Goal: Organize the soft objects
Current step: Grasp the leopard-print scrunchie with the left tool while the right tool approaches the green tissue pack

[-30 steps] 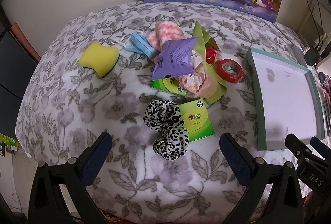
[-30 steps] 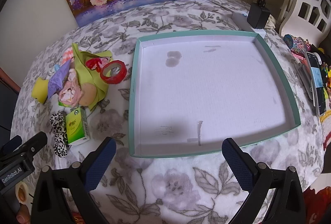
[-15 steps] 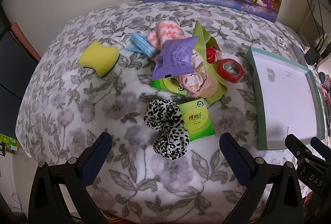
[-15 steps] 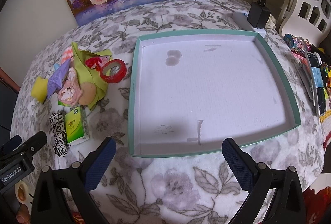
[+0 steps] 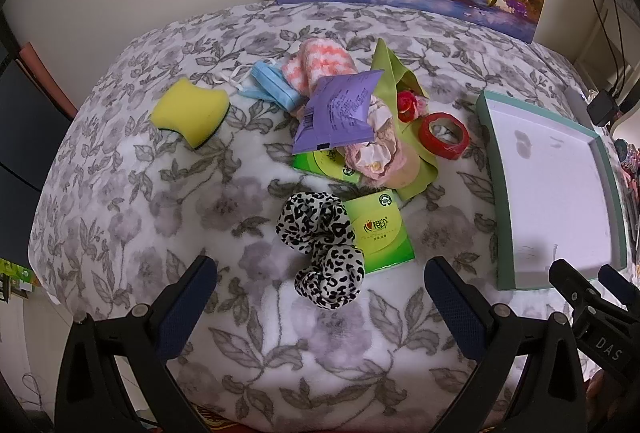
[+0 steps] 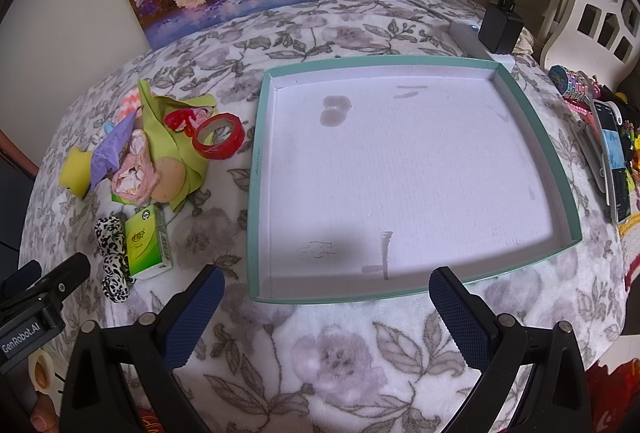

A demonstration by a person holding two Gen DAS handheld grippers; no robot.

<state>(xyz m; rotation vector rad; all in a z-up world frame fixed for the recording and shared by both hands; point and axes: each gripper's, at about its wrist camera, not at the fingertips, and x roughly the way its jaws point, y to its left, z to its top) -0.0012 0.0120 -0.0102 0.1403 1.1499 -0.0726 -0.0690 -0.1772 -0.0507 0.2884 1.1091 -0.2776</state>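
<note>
1. Left gripper: jaws spread wide, holding nothing, poised above the floral blanket just short of the leopard-print scrunchie.
2. Right gripper: jaws likewise wide and empty, at the near edge of the teal tray (white floor, a few grey stains).
3. Leopard-print scrunchie: lies touching the green tissue pack, well left of the tray.
4. Pile beyond the scrunchie: purple packet, pink frilly fabric, green cloth, pink striped cloth.
5. Blue face mask and yellow sponge: left of the pile.
6. Red tape roll: between pile and tray.
</note>
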